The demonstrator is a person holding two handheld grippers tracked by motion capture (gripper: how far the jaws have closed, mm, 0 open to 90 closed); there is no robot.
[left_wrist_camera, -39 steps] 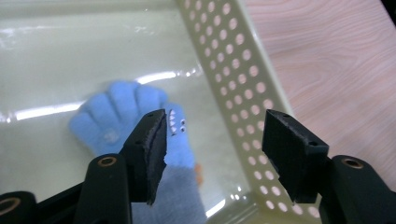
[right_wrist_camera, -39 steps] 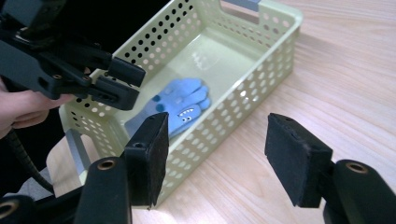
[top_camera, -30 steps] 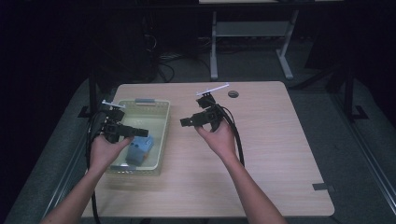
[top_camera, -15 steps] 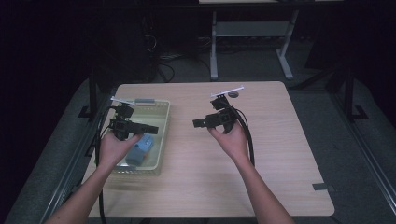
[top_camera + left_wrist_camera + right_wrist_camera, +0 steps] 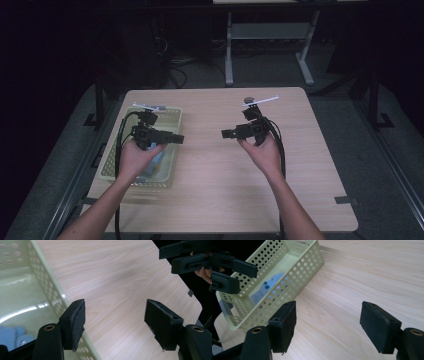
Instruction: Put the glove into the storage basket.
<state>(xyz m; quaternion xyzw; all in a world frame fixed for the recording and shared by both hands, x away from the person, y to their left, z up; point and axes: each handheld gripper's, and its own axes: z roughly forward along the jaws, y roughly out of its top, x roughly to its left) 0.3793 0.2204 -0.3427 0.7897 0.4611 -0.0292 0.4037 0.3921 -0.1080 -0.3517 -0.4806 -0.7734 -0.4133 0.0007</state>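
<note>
While both hands hover above the worktop, neither holds anything. Left gripper: jaws spread wide, nothing between them, and they have just been opening. Right gripper: the same, jaws parted, empty, just been opening.

Thing in play appears to be the blue object lying in the pale green perforated basket at the left side of the worktop. From the left gripper's jaws it lies down and to the left, just below the hand. From the right gripper it is well apart, across bare wood. Left hand is clearly nearer. Basket's long axis runs away from the person.

Hard to make out: the blue object is cut off at the frame edge in the left gripper view and screened by the basket wall in the right gripper view; its shape and long axis cannot be told.
</note>
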